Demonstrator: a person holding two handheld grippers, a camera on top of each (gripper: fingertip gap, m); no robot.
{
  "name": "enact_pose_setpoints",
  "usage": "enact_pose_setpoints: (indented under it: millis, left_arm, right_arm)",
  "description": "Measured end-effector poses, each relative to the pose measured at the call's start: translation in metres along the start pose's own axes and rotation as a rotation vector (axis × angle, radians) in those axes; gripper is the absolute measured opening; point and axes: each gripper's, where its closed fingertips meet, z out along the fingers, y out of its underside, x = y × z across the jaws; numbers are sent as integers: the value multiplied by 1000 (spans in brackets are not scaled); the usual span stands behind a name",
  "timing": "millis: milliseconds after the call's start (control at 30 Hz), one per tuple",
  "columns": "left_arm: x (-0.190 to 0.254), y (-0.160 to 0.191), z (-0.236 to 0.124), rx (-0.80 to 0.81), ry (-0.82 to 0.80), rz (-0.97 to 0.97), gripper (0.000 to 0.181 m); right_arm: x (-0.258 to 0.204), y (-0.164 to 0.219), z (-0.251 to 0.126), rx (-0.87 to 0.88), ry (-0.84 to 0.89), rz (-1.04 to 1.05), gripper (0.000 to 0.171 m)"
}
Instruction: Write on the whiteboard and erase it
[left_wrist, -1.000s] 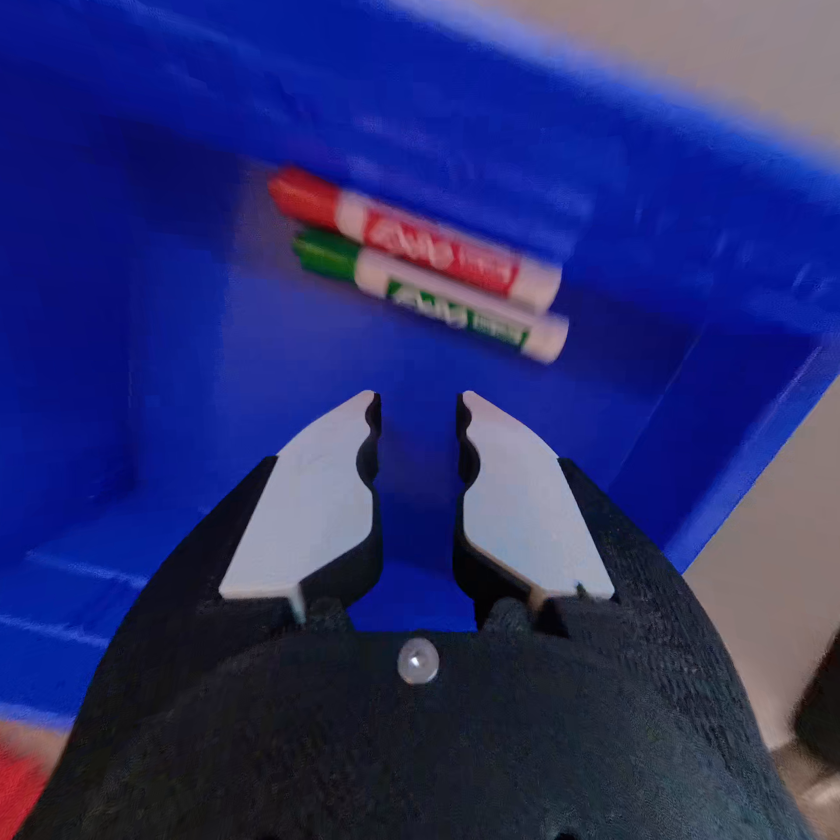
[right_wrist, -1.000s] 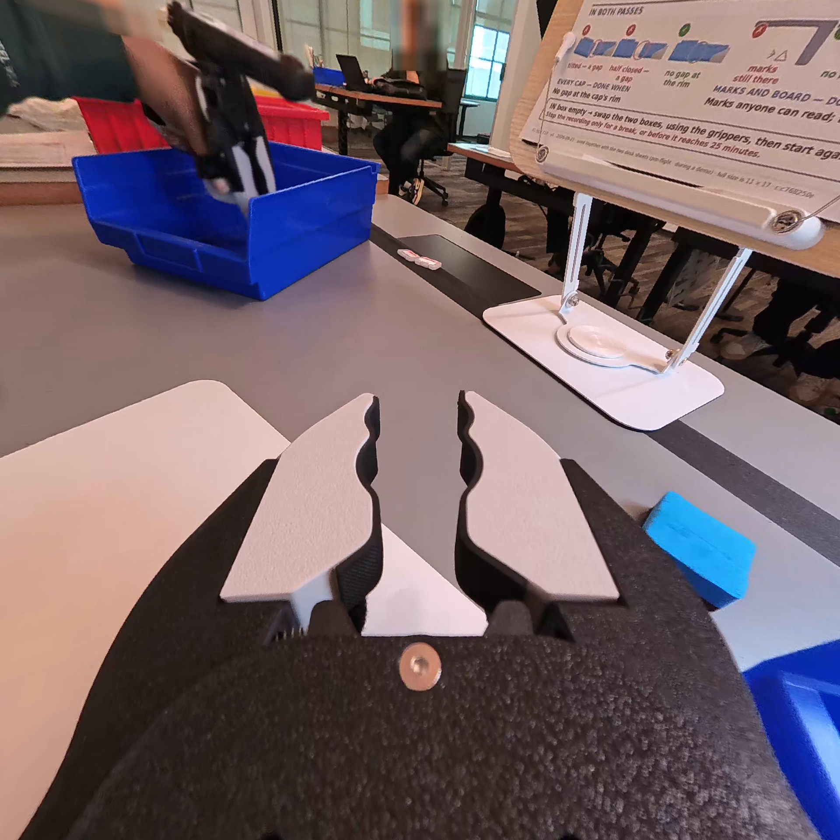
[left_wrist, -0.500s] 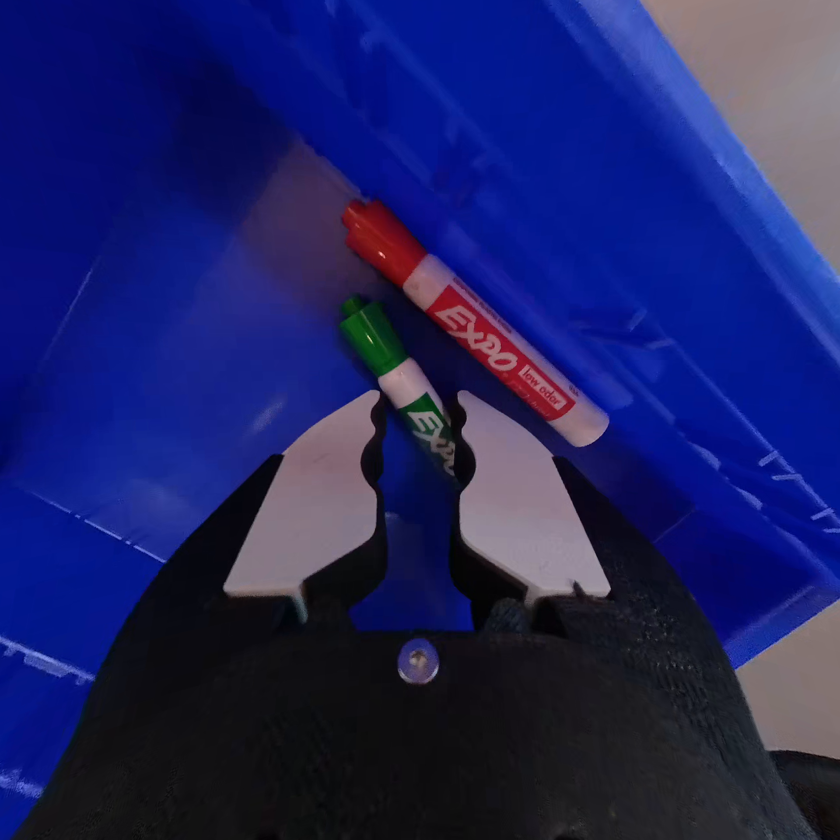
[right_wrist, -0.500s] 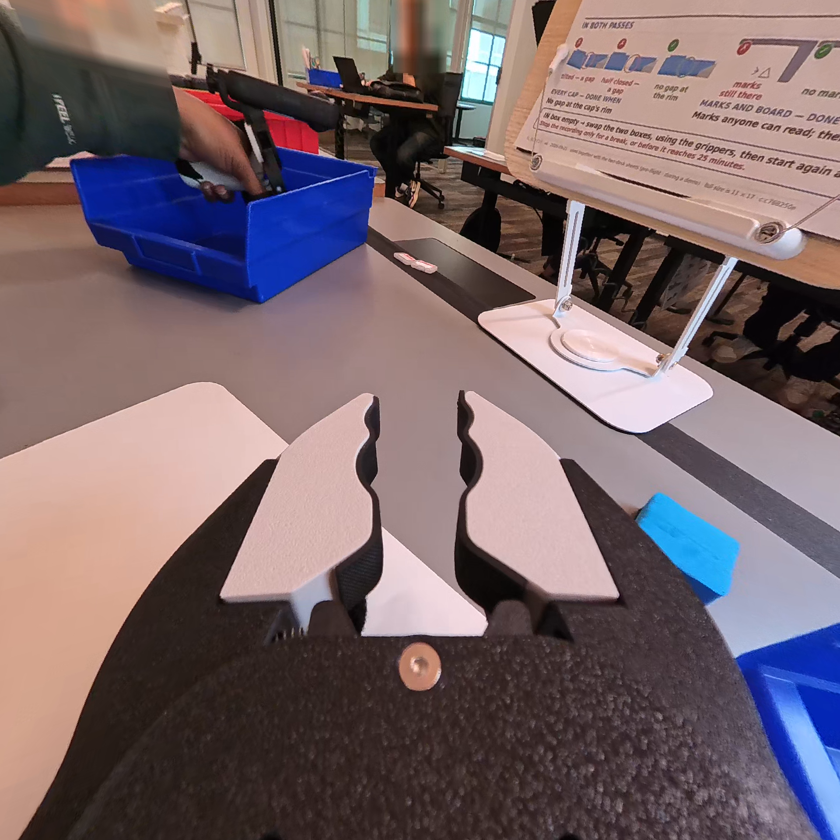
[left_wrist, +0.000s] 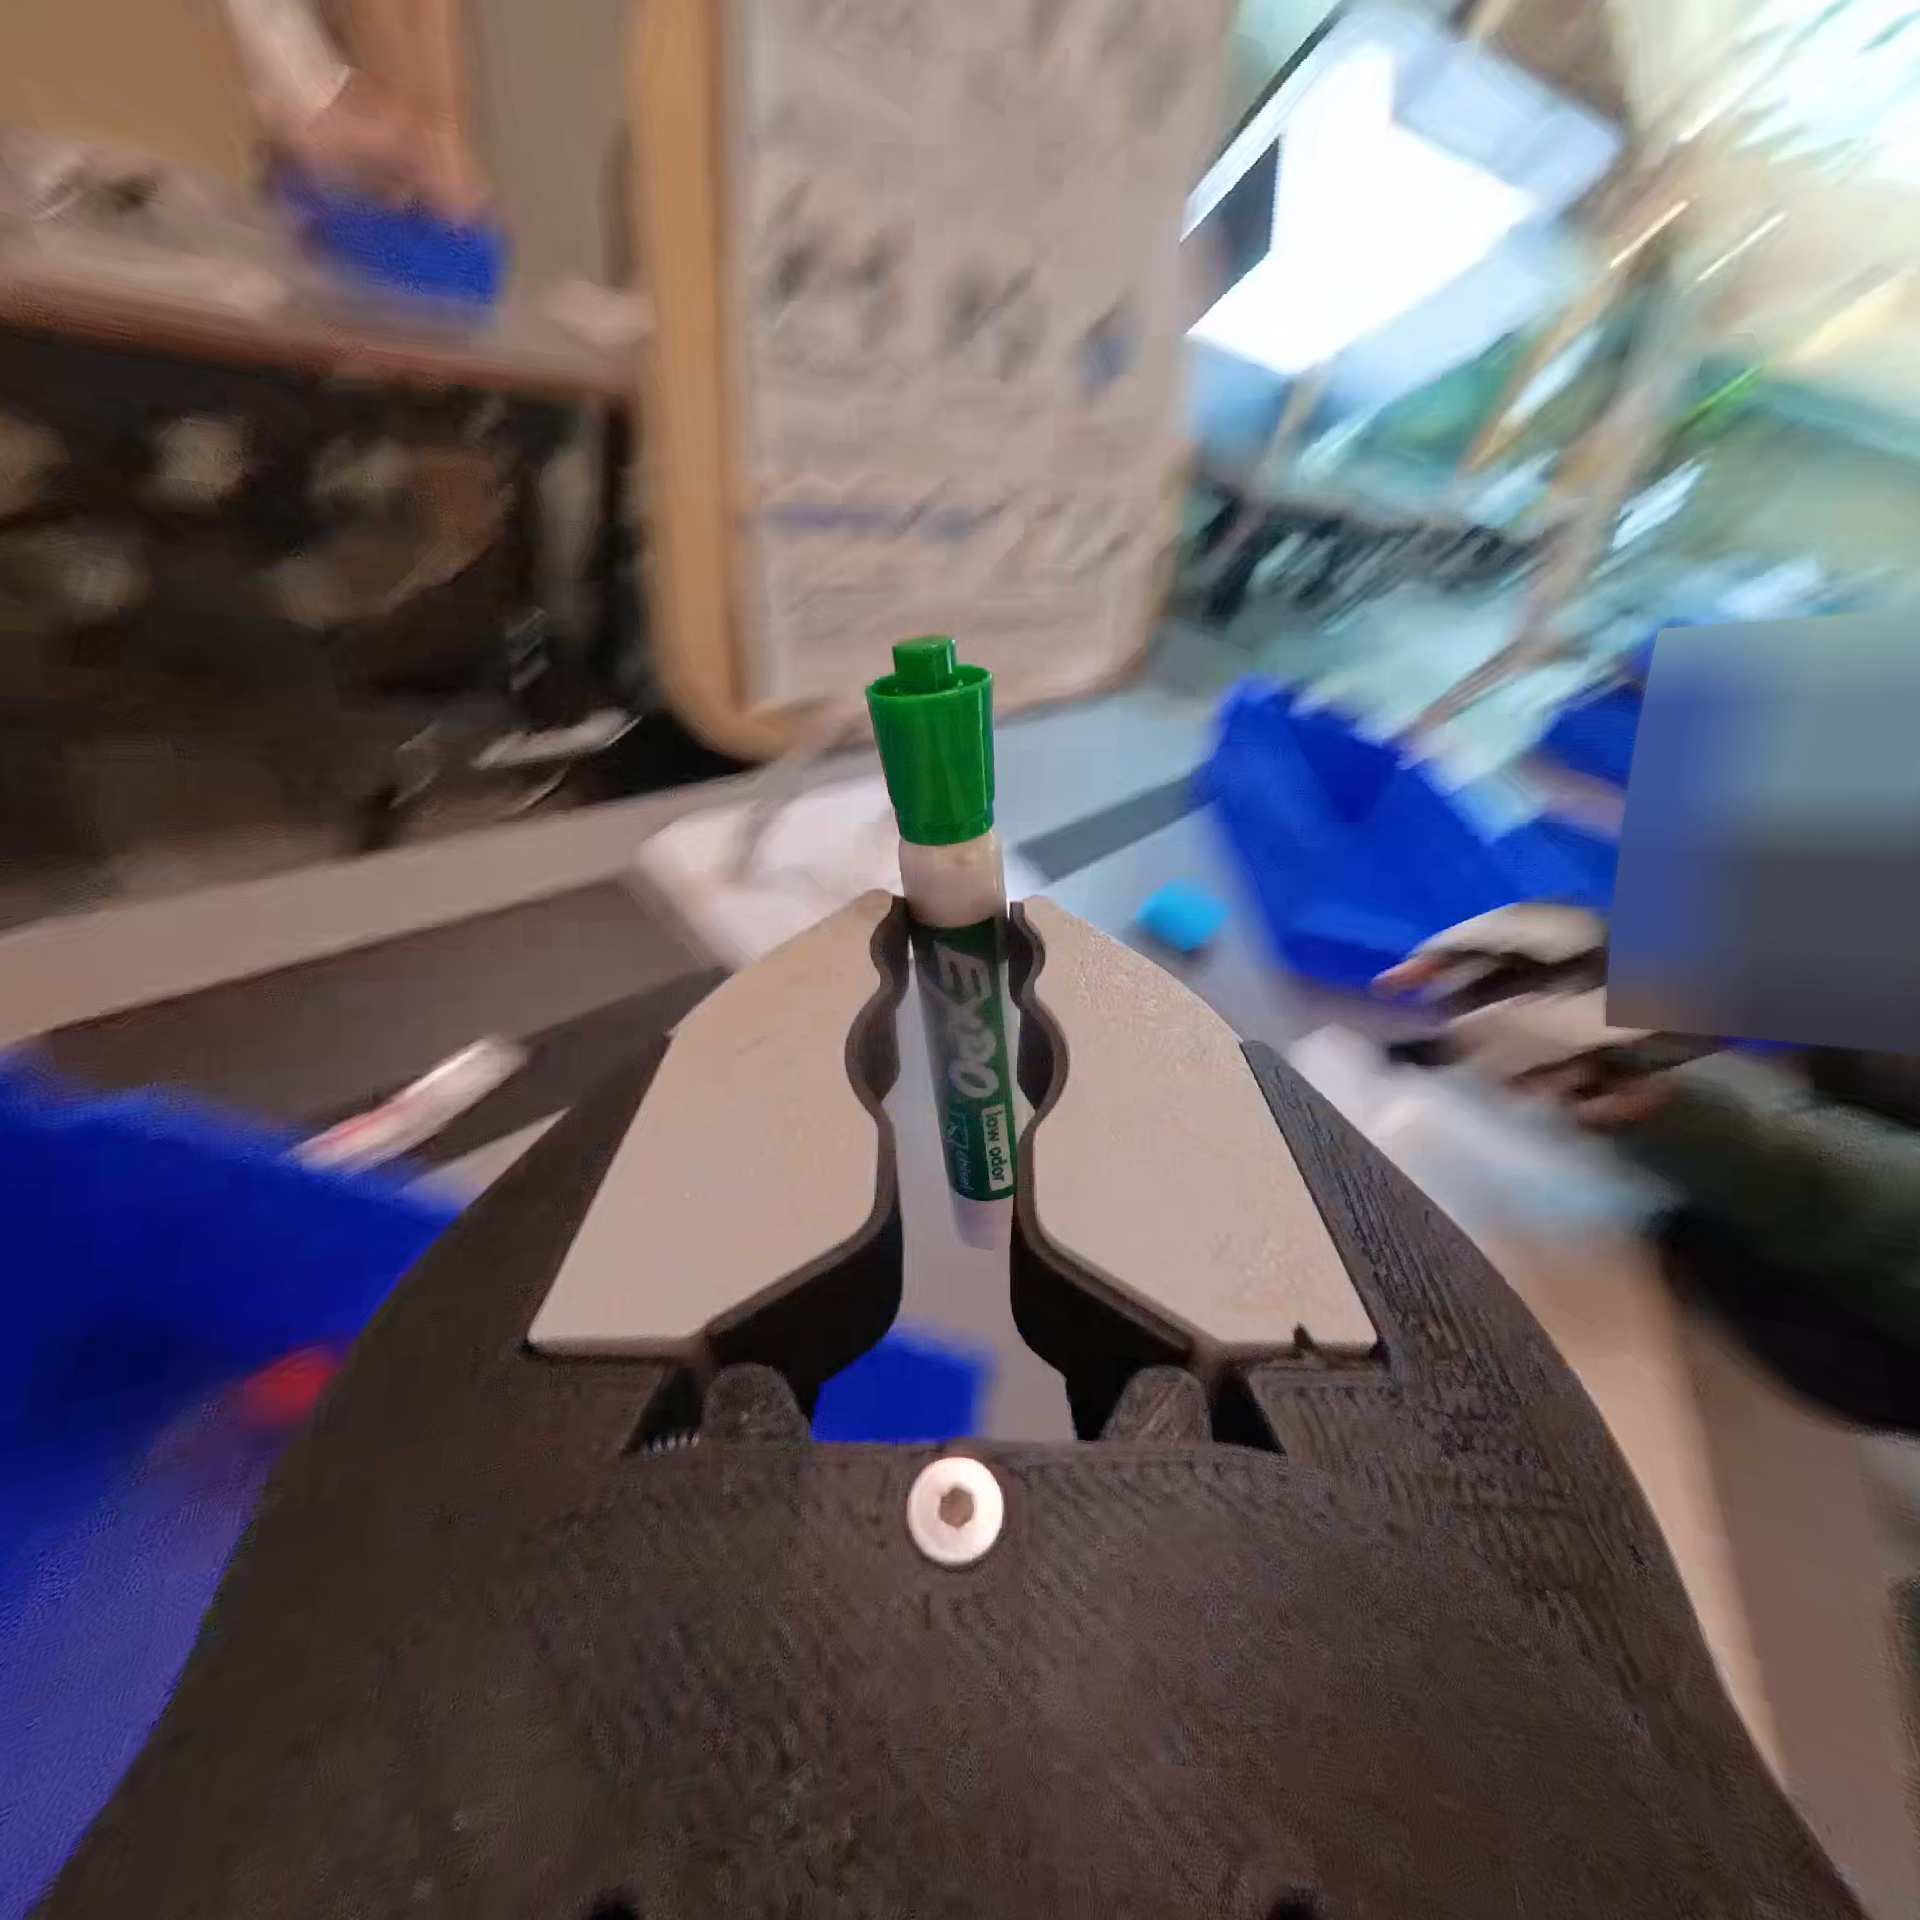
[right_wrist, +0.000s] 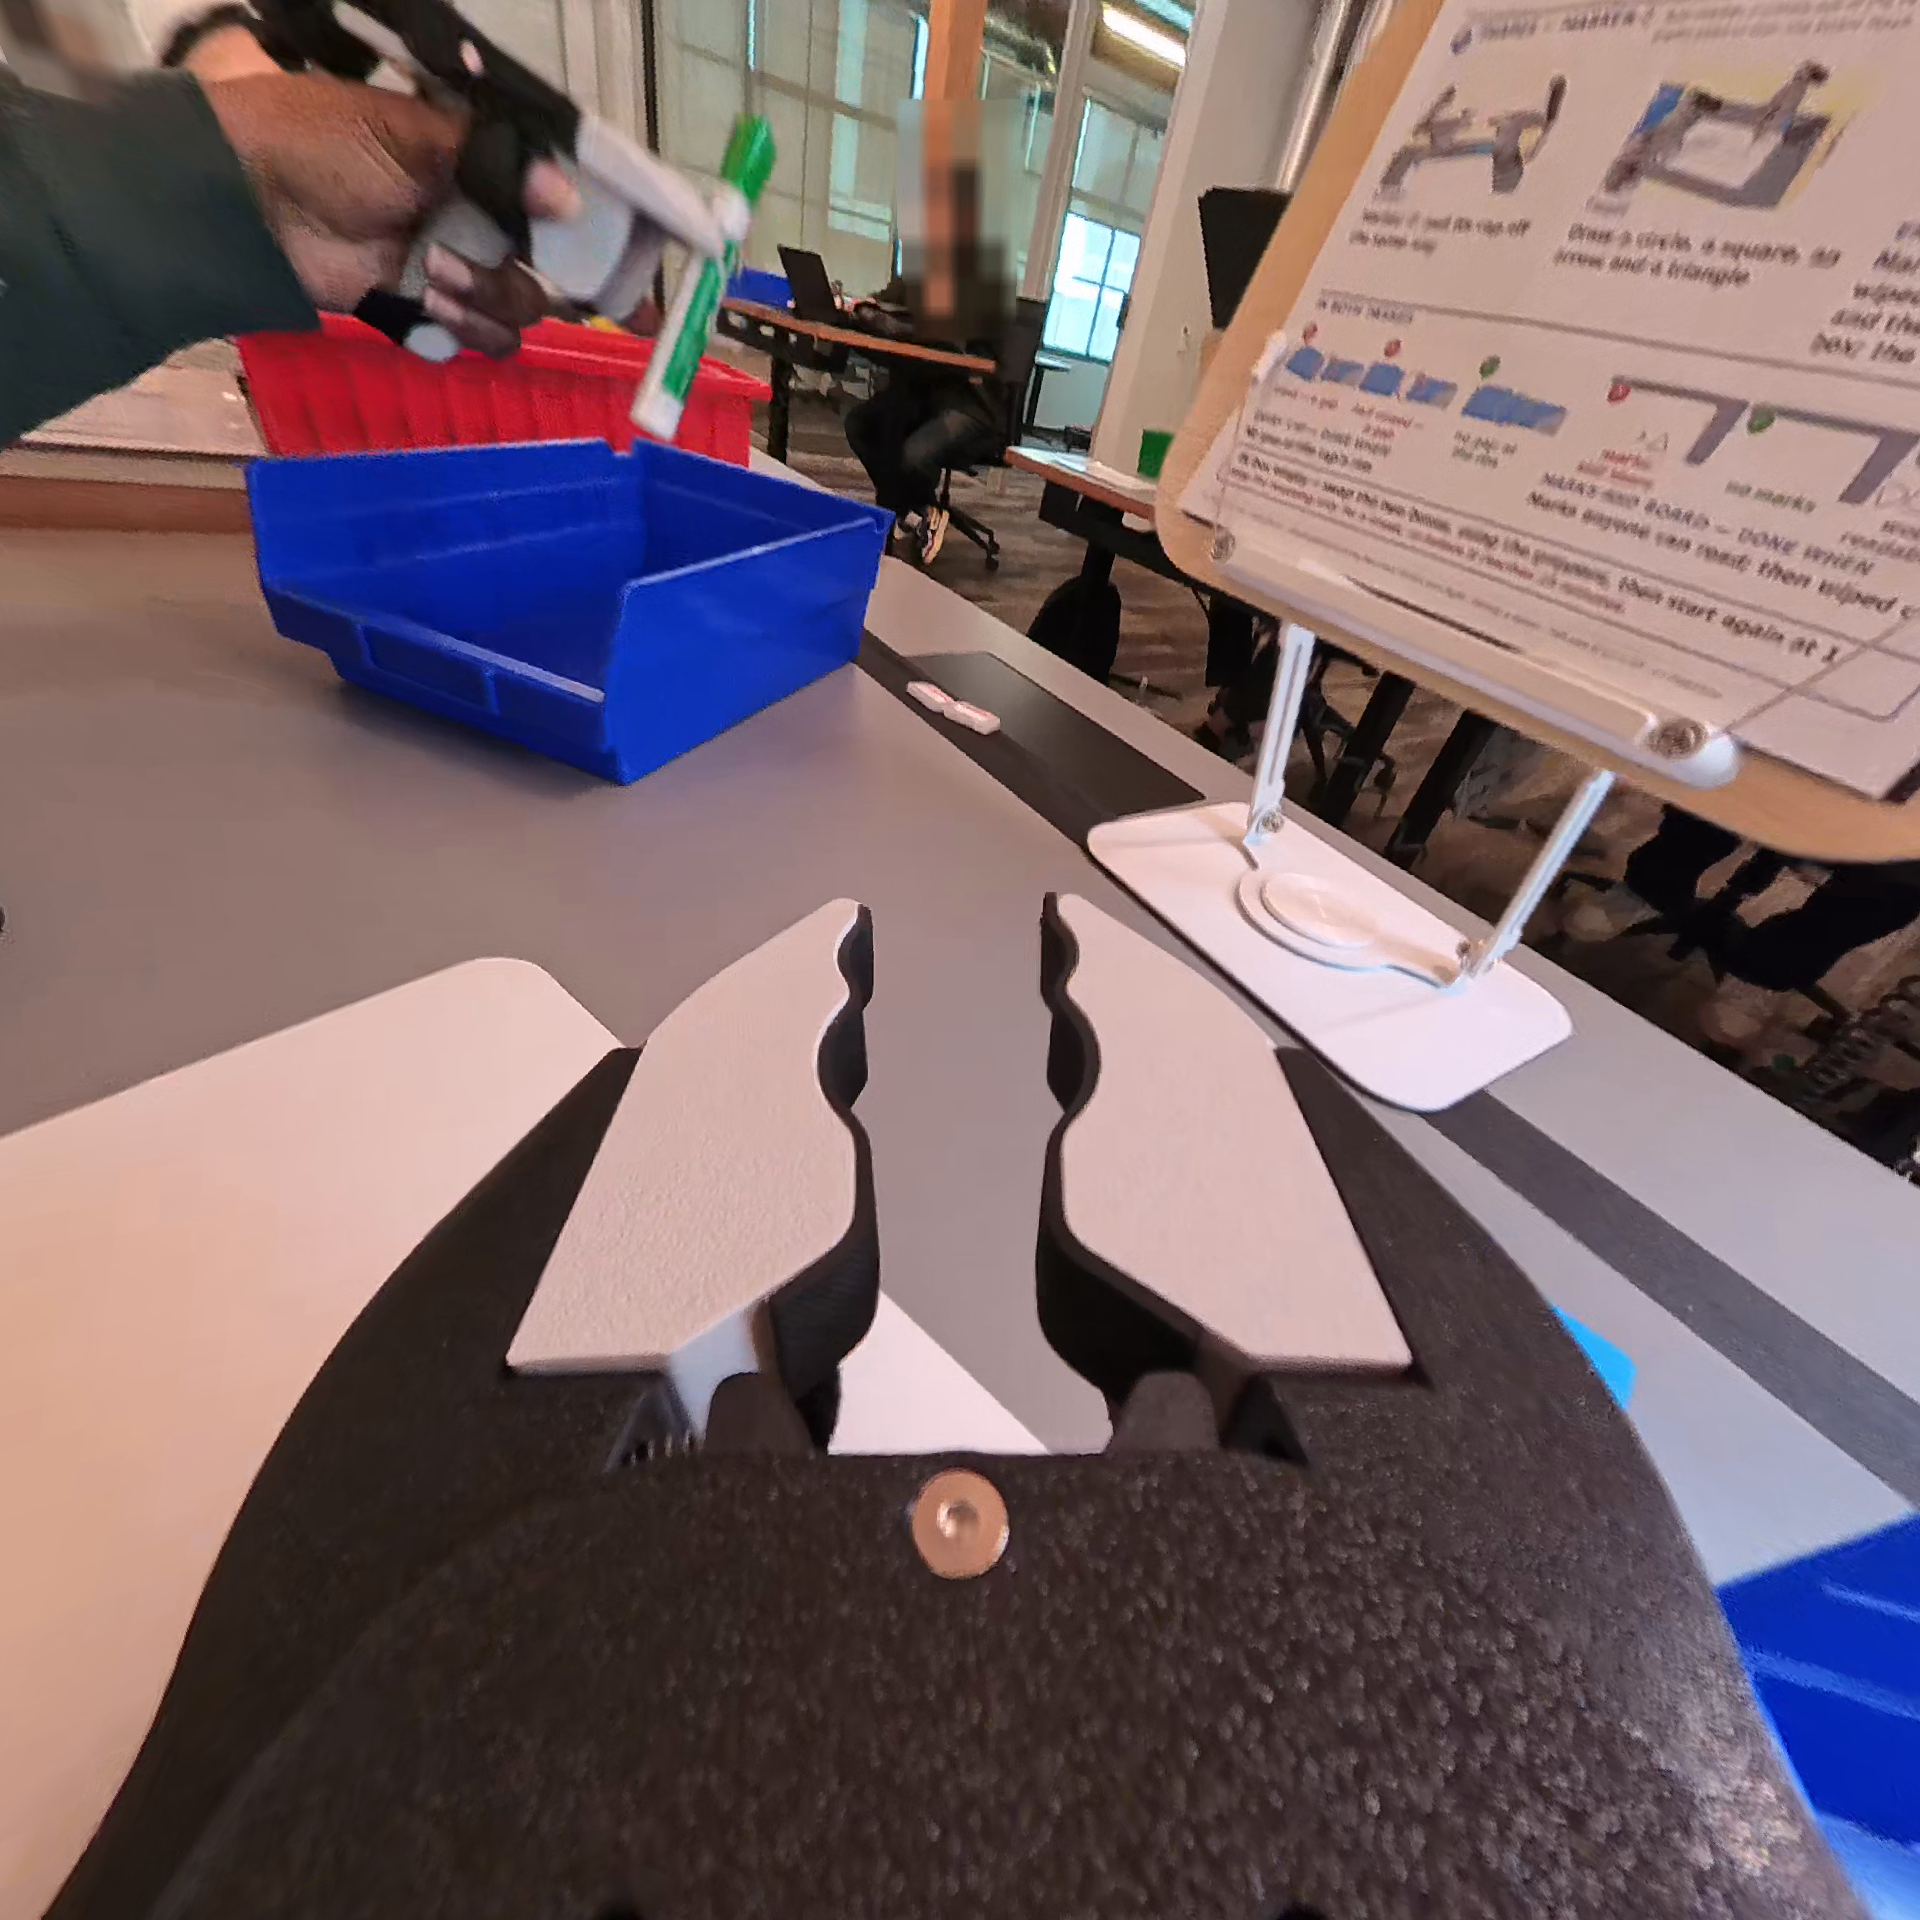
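a: two claws over one grey desk (right_wrist: 260, 831). a dark strip runs along the desk toward its far edge, and past that edge is an open office with other desks and a seated person.

b: what sits on the desk?

a: the whiteboard (right_wrist: 260, 1195) lies flat at the near left, under the right claw (right_wrist: 956, 935). a blue bin (right_wrist: 623, 613) stands toward the far left, a red bin (right_wrist: 468, 400) just behind it. a white stand (right_wrist: 1340, 977) at the right edge props up a printed sheet (right_wrist: 1610, 343). a blue eraser (right_wrist: 1605, 1361) shows at the near right.

b: and the claws?

a: the right claw is parted with nothing between its fingers, held low over the whiteboard's corner. the left claw (left_wrist: 951, 920) is closed on a green marker (left_wrist: 951, 935), cap on and pointing forward; from the right wrist view it is raised above the bins.

b: open room?

a: bare grey desk lies between the whiteboard, the blue bin and the stand.
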Motion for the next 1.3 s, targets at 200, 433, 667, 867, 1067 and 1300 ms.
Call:
enact_pose_setpoints:
  millis: [200, 433, 667, 867, 1067, 1300]
  left_arm:
    - [163, 12, 49, 371, 468, -304, 19]
    - [255, 41, 103, 391, 727, -542, 18]
    - [255, 51, 105, 404, 751, -596, 18]
    - [247, 75, 92, 255, 724, -195, 32]
    - [243, 102, 64, 87, 671, 218, 35]
    - [245, 134, 59, -35, 704, 251, 20]
  right_arm:
    - [-34, -46, 3, 88, 78, -187, 44]
    - [-60, -91, -9, 204, 205, -374, 50]
    - [-52, -99, -21, 226, 275, -493, 22]
    - [-55, -95, -36, 168, -66, -329, 20]
    - [-66, -71, -47, 106, -427, -34, 20]
    - [-88, -56, -36, 101, -612, 128, 20]
